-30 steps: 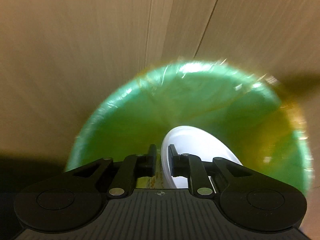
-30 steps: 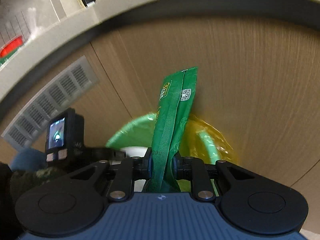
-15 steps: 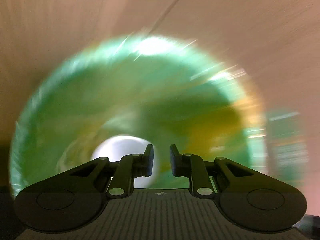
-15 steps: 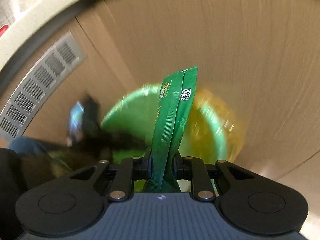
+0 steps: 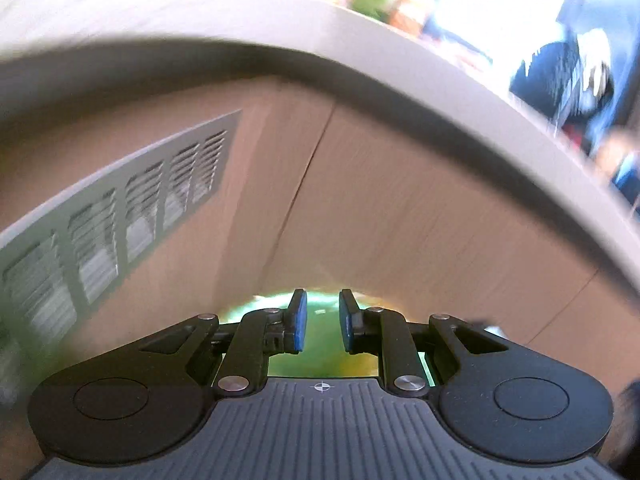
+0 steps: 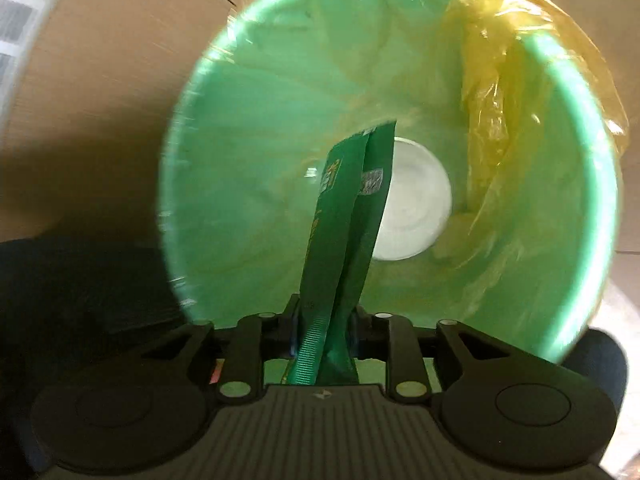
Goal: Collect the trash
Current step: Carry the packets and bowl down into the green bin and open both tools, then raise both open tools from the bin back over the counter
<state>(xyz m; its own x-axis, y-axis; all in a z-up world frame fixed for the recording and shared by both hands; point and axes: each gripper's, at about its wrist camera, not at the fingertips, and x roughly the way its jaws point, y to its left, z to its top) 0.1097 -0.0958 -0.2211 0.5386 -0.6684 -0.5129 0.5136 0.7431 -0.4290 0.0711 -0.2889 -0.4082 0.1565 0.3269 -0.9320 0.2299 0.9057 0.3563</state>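
My right gripper (image 6: 322, 320) is shut on a green snack wrapper (image 6: 344, 248) and holds it upright over the mouth of a green bin (image 6: 248, 128) lined with a yellow bag (image 6: 504, 80). A white plate (image 6: 416, 208) lies at the bin's bottom. My left gripper (image 5: 322, 320) is empty, its jaws a small gap apart, tilted up toward the counter; only a strip of the bin (image 5: 320, 360) shows behind its fingers.
Wooden cabinet panels (image 5: 400, 208) stand behind the bin, with a grey vent grille (image 5: 120, 208) to the left. A grey countertop edge (image 5: 440, 92) runs overhead, with blurred items on top.
My left gripper let go of the white plate, which dropped into the bin, then swung up and away. My right gripper moved over the bin mouth with the wrapper.
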